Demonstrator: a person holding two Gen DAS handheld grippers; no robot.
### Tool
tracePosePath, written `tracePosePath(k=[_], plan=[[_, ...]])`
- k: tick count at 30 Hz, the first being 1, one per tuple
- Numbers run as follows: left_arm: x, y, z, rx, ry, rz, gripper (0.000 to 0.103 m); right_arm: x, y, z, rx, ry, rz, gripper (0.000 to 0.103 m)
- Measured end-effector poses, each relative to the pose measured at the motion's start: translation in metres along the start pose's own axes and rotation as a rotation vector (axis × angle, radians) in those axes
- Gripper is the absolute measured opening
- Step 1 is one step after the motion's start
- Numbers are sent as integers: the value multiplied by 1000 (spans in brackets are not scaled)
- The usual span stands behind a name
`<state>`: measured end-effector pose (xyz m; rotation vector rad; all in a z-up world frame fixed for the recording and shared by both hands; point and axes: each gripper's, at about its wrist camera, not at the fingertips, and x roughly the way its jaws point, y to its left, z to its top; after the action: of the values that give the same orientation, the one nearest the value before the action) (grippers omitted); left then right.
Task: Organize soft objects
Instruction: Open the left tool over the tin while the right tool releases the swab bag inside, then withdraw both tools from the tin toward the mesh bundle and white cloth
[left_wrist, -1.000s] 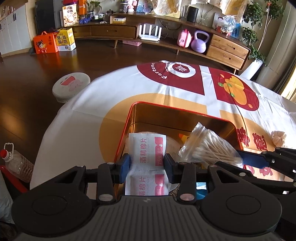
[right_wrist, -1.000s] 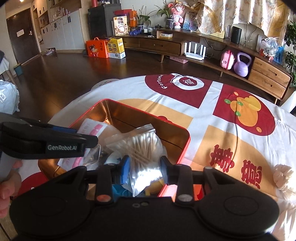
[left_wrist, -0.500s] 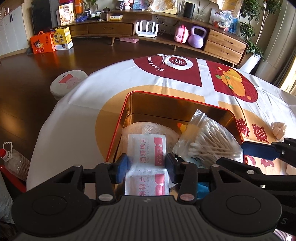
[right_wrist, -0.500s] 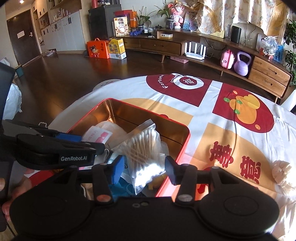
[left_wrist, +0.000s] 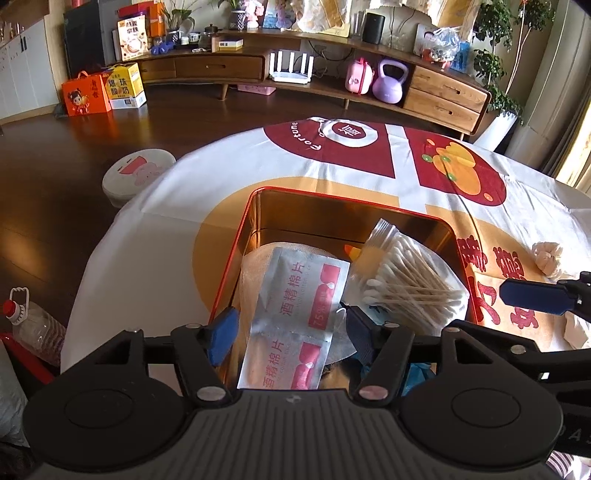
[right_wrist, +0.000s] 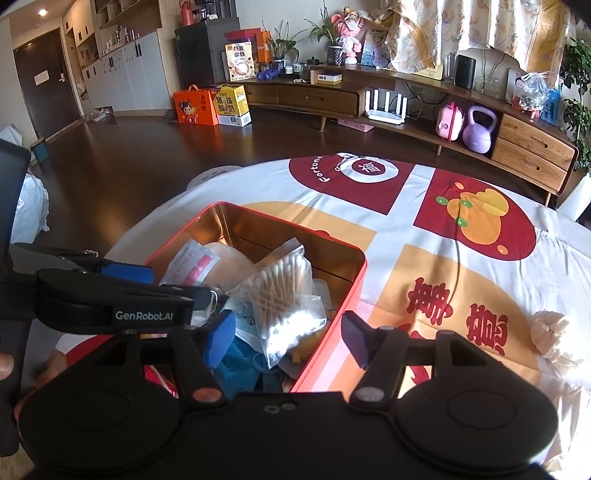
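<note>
A red tin (left_wrist: 332, 195) with a gold inside sits on the printed tablecloth. A white strip of alcohol pad packets (left_wrist: 295, 306) lies in it on a pale gauze-like bundle. My left gripper (left_wrist: 291, 332) straddles the strip; its jaws are opening and the blue pads stand clear of it. A clear bag of cotton swabs (right_wrist: 284, 295) rests in the tin's right half. My right gripper (right_wrist: 288, 341) hovers over the tin's near right rim (right_wrist: 332, 314), jaws opening, pads off the bag. The left gripper (right_wrist: 110, 291) shows at the left of the right wrist view.
A small cream cloth ball (right_wrist: 550, 332) lies on the tablecloth (right_wrist: 461, 266) right of the tin. Blue fabric and a yellow item sit under the swab bag. A plastic bottle (left_wrist: 33, 325) stands on the floor left of the table; a sideboard lines the far wall.
Both pairs of jaws have spread. The left pads let go of the alcohol pad strip and the right pads let go of the swab bag. The right gripper drew back a little.
</note>
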<state>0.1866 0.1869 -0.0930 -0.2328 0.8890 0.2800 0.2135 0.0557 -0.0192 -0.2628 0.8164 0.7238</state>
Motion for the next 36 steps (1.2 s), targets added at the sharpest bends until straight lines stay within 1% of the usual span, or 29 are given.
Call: tracePosePath(k=[3, 5, 8, 13, 15, 17, 25, 27, 29, 33, 36], plan=[[-6, -2, -2, 7, -14, -1, 65, -7, -1, -1, 6, -9, 7, 64], [-10, -4, -3, 14, -20, -1, 67, -13, -2, -2, 9, -15, 14, 67], [-18, -8, -4, 24, -33, -2, 69, -22, -3, -4, 12, -27, 24, 70], [-31, -17, -7, 44, -51, -15, 70, -38, -8, -7, 24, -52, 42, 74], [-37, -21, -8, 55, -60, -24, 71, -46, -9, -9, 23, -61, 43, 76], [-42, -26, -10, 66, -67, -27, 75, -53, -10, -11, 23, -69, 45, 77], [-59, -43, -17, 93, -87, -47, 76, -83, -23, -23, 36, -102, 44, 85], [-64, -49, -18, 98, -92, -55, 80, -91, -27, -27, 43, -111, 45, 86], [-68, -54, -20, 100, -101, -62, 84, -98, -32, -31, 48, -121, 40, 89], [-76, -64, -24, 96, -110, -86, 84, -112, -39, -37, 55, -137, 28, 94], [-80, -72, -26, 87, -117, -115, 84, -124, -46, -45, 58, -151, 17, 100]])
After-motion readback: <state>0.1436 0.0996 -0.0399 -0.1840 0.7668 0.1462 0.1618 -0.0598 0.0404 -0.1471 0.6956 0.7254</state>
